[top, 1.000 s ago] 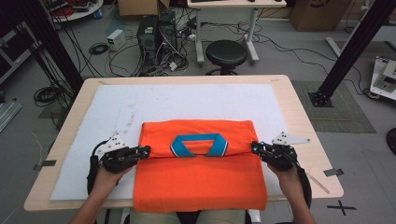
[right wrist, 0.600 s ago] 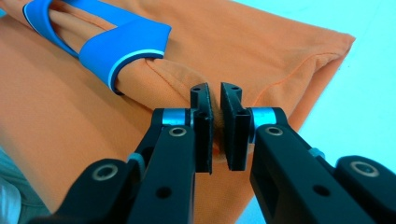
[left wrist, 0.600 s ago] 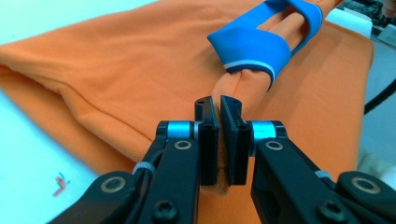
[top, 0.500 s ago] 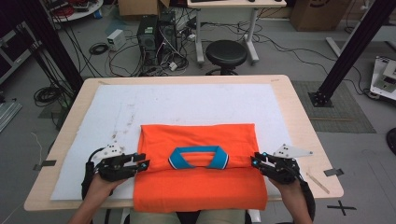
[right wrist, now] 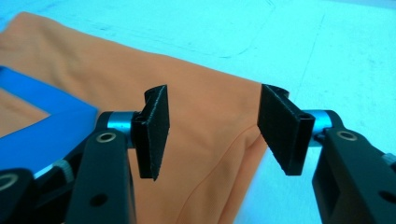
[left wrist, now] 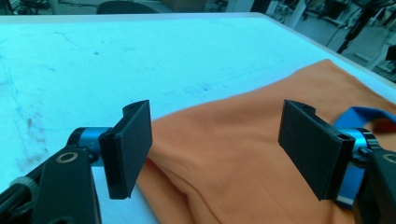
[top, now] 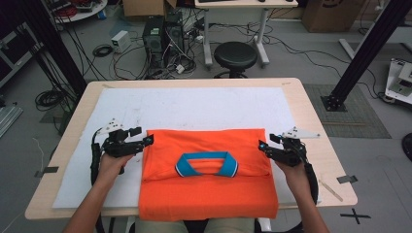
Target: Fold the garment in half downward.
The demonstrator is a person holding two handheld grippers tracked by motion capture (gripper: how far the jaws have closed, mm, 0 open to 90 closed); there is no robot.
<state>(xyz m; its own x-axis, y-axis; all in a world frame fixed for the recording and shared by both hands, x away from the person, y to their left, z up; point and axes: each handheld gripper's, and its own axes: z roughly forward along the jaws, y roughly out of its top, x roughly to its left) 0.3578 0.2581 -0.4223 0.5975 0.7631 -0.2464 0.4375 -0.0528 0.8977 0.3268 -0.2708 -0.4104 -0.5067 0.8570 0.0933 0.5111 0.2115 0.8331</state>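
Observation:
An orange polo shirt (top: 209, 179) with a blue collar (top: 206, 164) lies folded on the white mat, its lower edge hanging over the table's front. My left gripper (top: 145, 140) sits at the shirt's left edge; its jaws have just been opening and now stand apart above the orange cloth (left wrist: 233, 158) without pressing it. At the shirt's right edge is my right gripper (top: 262, 147); its jaws have also just been opening, and the fold's corner (right wrist: 215, 121) lies loose below them.
A white mat (top: 194, 107) covers most of the wooden table (top: 316, 116). Beyond the far edge stand a black stool (top: 235, 56), a computer tower (top: 155, 36) and tangled cables. A black frame post (top: 362, 53) rises at the right.
Both grippers carried the shirt's top portion toward the person, folding it over, then let go. Their jaws went from shut on the cloth to open, and both hands drew slightly outward.

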